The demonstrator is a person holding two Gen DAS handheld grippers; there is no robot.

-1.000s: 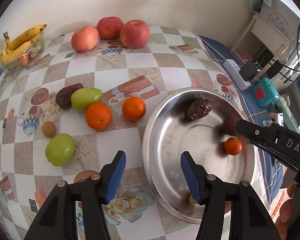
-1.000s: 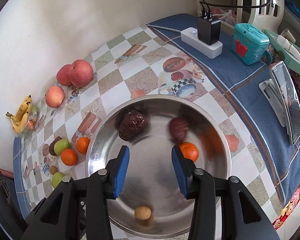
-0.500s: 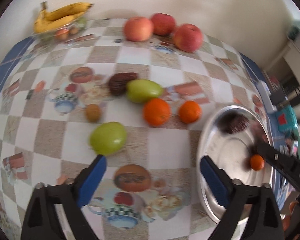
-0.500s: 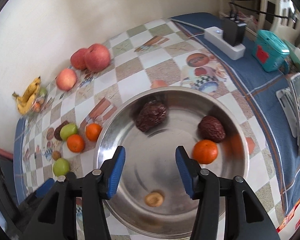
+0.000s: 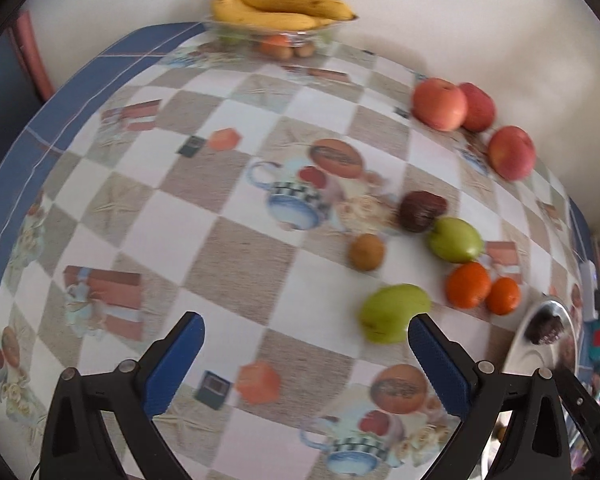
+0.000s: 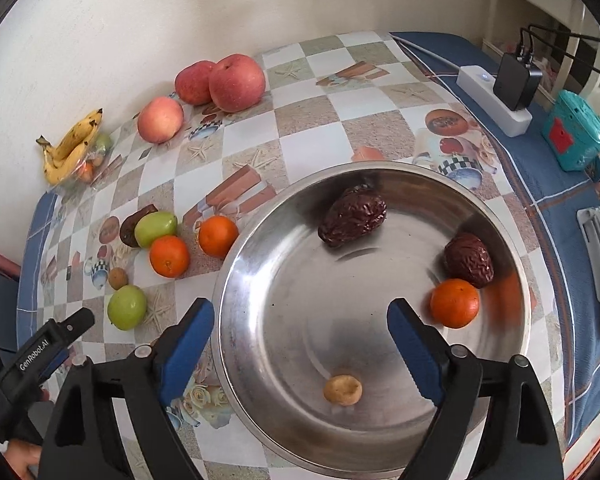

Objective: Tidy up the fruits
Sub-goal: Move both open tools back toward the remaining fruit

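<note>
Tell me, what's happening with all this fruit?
A person is sorting fruit with two hand-held grippers. The metal bowl already holds two dates, an orange and a small tan fruit. The right hand-held gripper hangs open over the bowl, holding nothing. The left hand-held gripper is open above the table, with a green fruit near its right finger. More oranges, green fruits, a date and apples wait on the table.

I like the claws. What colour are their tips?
Blue pads on black arms, clearest in the right wrist view.
</note>
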